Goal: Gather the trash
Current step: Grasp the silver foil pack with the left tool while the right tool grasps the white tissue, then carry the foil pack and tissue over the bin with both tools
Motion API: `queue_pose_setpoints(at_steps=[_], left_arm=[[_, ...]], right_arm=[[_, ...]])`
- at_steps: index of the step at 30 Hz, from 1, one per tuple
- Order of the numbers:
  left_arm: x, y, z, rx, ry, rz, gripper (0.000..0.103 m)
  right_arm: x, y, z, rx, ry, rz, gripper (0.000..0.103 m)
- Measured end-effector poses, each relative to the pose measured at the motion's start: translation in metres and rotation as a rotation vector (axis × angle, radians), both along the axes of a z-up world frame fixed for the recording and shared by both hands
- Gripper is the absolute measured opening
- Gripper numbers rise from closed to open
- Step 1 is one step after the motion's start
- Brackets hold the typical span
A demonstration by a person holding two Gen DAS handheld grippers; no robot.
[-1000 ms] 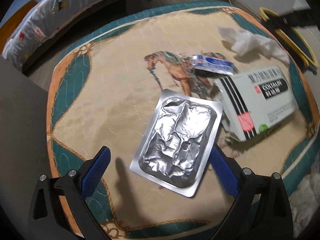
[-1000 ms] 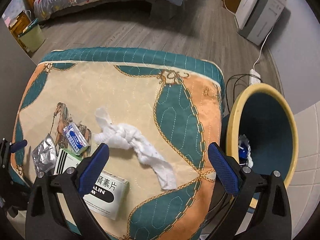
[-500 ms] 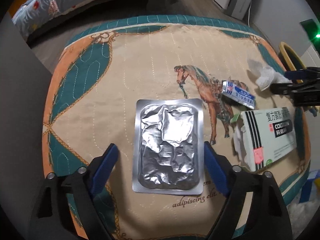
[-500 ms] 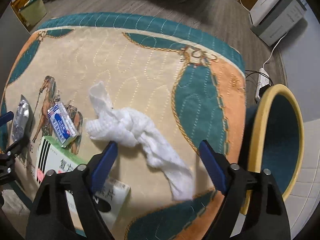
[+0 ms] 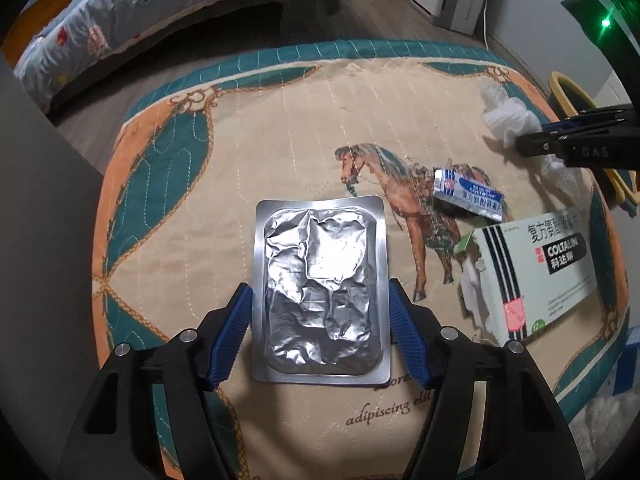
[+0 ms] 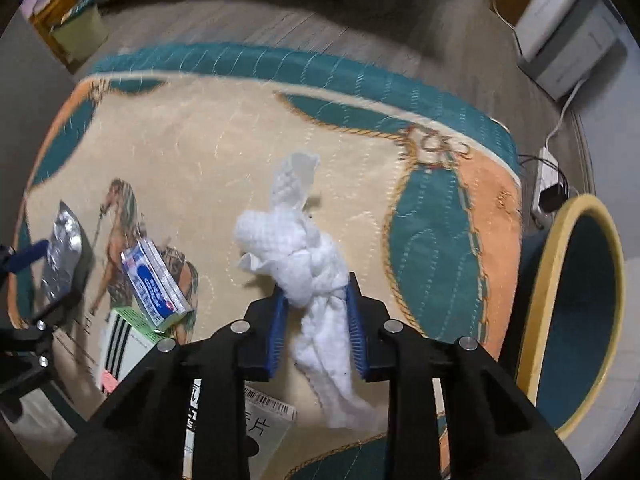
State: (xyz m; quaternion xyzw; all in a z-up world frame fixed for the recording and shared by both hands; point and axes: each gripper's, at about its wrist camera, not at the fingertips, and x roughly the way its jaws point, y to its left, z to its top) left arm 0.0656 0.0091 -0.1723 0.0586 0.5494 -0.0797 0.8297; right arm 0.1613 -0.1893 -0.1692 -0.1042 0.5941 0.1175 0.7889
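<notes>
A silver foil blister pack [image 5: 320,292] lies flat on the quilted cushion [image 5: 260,140]. My left gripper [image 5: 320,304] has closed in on its two long edges, blue pads touching it. A crumpled white tissue [image 6: 308,276] lies on the cushion, and my right gripper [image 6: 316,304] is shut on its middle. The tissue also shows in the left wrist view [image 5: 508,116]. A small blue-and-white box [image 5: 468,196] and a torn white medicine box [image 5: 532,272] lie between them.
A yellow-rimmed teal bin [image 6: 576,312] stands on the floor right of the cushion. A bed [image 5: 160,12] and a white appliance [image 6: 568,28] stand beyond. A power strip [image 6: 548,176] and cables lie near the bin.
Both grippers dropped toward the cushion and narrowed. The left one closed onto the foil pack's edges. The right one closed on the tissue.
</notes>
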Motion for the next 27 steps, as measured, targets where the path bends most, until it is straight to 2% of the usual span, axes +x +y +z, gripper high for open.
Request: queue_pose_setpoints(at_steps=[4,11,18,27], left_arm=[[0.005,-0.005,0.014,-0.013,-0.047,0.004,0.068],[0.011,-0.017,0.052,-0.026,-0.165,-0.012,0.068],[0.010,-0.036,0.084,-0.069,-0.241,-0.042,0.068],[0.013,-0.064,0.098,-0.107,-0.276,-0.070,0.068]], right_arm=[[-0.002,-0.010,0.020,0.073,-0.037,-0.035,0.025],[-0.010,-0.019,0.065,0.102,-0.123,-0.030,0.025],[-0.022,-0.039,0.106,0.137,-0.203,-0.045,0.025],[-0.033,-0.077,0.118,0.137,-0.236,-0.067,0.025]])
